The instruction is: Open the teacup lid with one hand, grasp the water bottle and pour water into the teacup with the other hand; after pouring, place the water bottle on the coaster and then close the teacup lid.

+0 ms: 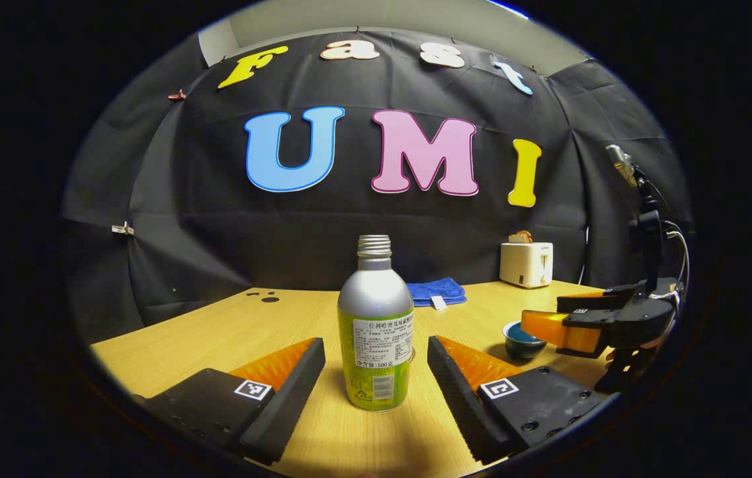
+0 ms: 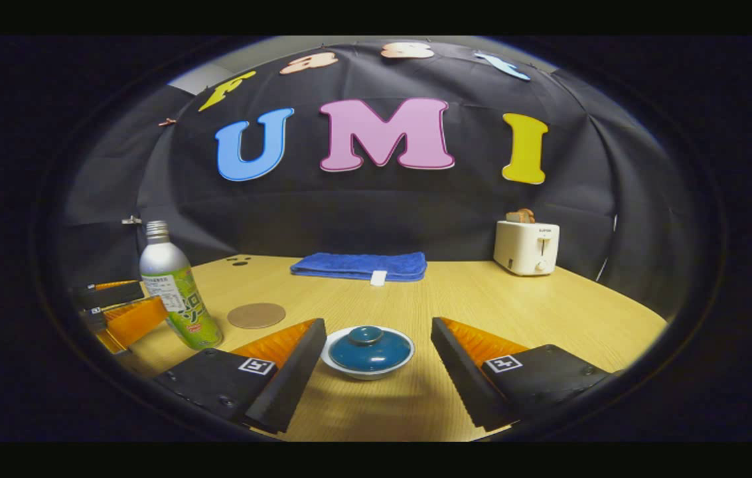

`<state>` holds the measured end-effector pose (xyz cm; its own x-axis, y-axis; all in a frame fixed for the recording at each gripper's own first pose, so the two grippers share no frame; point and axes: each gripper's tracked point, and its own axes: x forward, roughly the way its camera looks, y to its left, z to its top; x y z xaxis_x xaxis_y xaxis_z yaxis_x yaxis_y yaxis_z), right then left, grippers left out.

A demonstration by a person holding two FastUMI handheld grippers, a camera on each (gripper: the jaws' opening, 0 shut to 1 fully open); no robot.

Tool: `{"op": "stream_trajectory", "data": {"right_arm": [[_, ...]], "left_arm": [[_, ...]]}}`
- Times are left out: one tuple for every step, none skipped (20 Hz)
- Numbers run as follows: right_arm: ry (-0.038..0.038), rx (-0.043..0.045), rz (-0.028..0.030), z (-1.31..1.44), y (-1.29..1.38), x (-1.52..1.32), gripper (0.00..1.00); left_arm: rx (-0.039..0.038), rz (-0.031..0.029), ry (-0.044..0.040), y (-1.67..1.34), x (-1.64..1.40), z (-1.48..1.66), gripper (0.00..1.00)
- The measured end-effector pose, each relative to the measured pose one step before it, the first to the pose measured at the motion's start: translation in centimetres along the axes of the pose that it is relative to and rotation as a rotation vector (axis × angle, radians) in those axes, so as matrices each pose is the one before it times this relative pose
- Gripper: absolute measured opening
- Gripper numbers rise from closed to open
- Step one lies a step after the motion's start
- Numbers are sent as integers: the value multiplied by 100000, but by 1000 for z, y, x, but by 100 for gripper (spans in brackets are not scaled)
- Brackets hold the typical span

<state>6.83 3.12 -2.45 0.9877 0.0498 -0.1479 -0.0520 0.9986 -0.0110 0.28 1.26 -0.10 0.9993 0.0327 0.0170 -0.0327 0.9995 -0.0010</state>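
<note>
A silver water bottle with a green label and a bare threaded neck stands upright on the wooden table. My left gripper is open, one finger on each side of the bottle, neither touching it. The blue teacup sits on a white saucer with its lid on, between the fingers of my open right gripper, with gaps on both sides. In the left gripper view the teacup is partly hidden behind the right gripper. A round brown coaster lies between the bottle and the teacup.
A folded blue towel lies at the back of the table. A white toaster with bread in it stands at the back right. The left gripper reaches in from the left edge beside the bottle.
</note>
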Motion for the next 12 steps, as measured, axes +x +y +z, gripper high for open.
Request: {"op": "stream_trajectory", "data": {"right_arm": [[815,-545,165,-24,171,396,94],[780,-891,-199,45,-13,282,98],[759,-997,-177,-49,-41,351,96],[709,-930,-504,-108,-27,256,94],[881,-550,-282,-114,41,298,91],[991,-216,150,-51,-67,326,85],[1095,-72,60,-91,6,440,83],[1442,-182,-80,-75,62,-61,81],[744,-139,544,-68,193,100,77],[473,-345,175,44,114,169,69],[165,-437,-101,23,22,103,65],[393,-945,51,-20,7,-3,59]], "left_arm": [[41,147,-42,29,16,-43,98],[-5,183,-11,31,1,26,98],[7,53,-37,12,-34,-8,98],[16,-23,25,41,-32,53,98],[14,-9,-21,29,-27,-66,98],[-5,-22,4,-19,79,36,98],[23,-22,8,12,-80,-1,98],[-7,-84,-24,9,30,34,98],[-1,-60,24,-39,119,-77,98],[5,-20,-35,5,44,39,98],[-3,-12,-19,-17,3,27,98],[27,-14,9,24,-30,5,98]]}}
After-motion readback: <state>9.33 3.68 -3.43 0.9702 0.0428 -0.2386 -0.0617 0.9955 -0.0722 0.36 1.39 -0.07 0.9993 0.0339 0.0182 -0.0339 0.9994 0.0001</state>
